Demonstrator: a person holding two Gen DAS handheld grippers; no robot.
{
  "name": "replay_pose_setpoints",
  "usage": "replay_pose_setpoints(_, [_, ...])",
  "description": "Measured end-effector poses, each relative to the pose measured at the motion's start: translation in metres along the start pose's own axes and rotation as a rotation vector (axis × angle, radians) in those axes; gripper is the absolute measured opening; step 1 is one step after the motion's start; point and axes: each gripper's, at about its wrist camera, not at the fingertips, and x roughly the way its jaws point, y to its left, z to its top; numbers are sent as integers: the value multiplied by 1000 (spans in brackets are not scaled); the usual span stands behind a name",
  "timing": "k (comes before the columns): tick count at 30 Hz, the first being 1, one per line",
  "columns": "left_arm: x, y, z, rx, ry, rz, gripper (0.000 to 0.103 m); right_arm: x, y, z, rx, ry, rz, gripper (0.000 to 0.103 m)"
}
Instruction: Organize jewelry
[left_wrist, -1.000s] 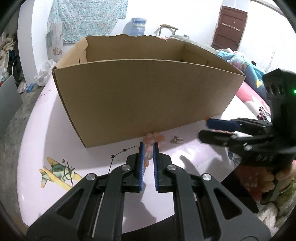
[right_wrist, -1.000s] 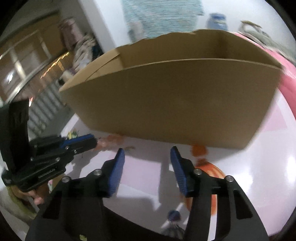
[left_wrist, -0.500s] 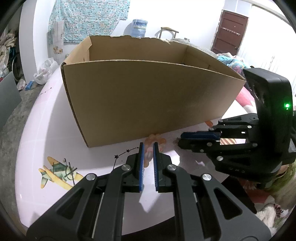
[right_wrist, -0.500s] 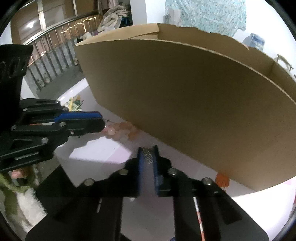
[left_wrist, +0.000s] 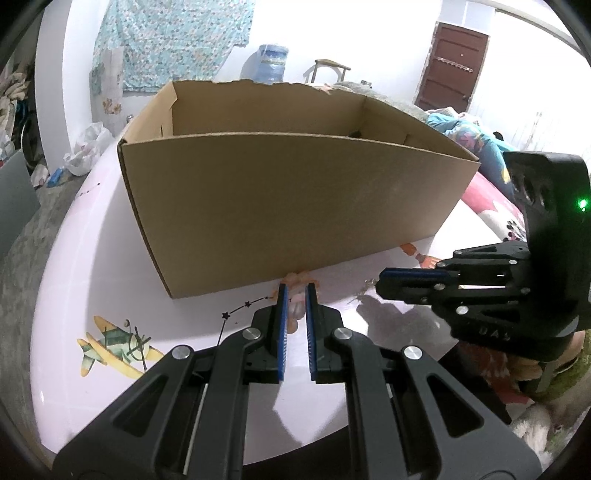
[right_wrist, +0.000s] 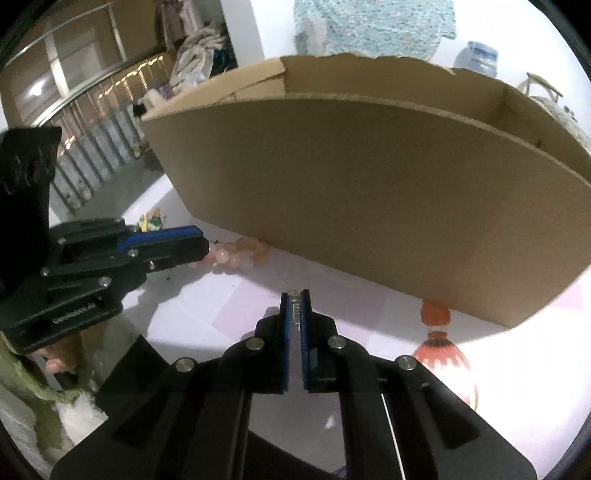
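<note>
- Right gripper (right_wrist: 294, 295) clamps a small metal clip (right_wrist: 294, 303) before the box (right_wrist: 369, 192).
- Left gripper (left_wrist: 294, 295) pinches pink beads (right_wrist: 236, 254).
- Next, I'd guess: lift both over the box's wall.

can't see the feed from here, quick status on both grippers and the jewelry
Left gripper shut on pink bead bracelet. Right gripper just closed, shut on small metal hair clip. Cardboard box right ahead, open top, nothing blocking.
</note>
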Motion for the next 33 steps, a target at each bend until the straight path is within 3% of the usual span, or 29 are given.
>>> replay_pose_setpoints(13, [-22, -13, 7, 20, -56, -3, 8, -33, -3, -3, 72, -103, -20, 5])
replay_pose_setpoints(33, [-92, -46, 23, 103, -194, -6, 8, -91, -3, -6, 140, -278, -25, 5])
